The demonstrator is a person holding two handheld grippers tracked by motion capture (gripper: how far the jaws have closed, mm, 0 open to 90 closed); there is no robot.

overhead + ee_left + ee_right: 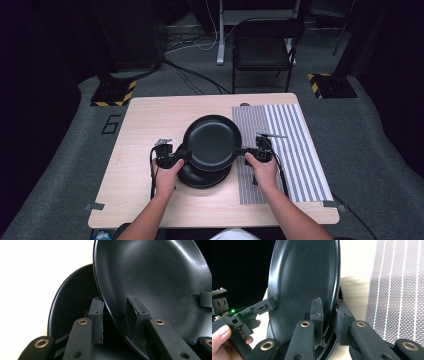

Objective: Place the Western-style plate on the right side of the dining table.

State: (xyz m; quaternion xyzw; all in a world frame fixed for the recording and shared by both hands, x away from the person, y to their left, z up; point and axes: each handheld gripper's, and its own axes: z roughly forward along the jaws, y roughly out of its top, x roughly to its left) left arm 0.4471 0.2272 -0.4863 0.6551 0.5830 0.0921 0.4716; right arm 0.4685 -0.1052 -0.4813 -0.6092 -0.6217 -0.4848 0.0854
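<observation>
Over mid-table (150, 200), the top plate (212, 142) hangs above the stack (202, 178), just left of the striped mat (295, 150). The left gripper (184, 155) clamps its rim at nine o'clock, the right gripper (241, 151) at three; each rim sits pinched between pads.

plate (212, 141): black, semi-gloss, speckled | table (150, 120): pale wood, matt | mat (295, 145): striped woven cloth
</observation>
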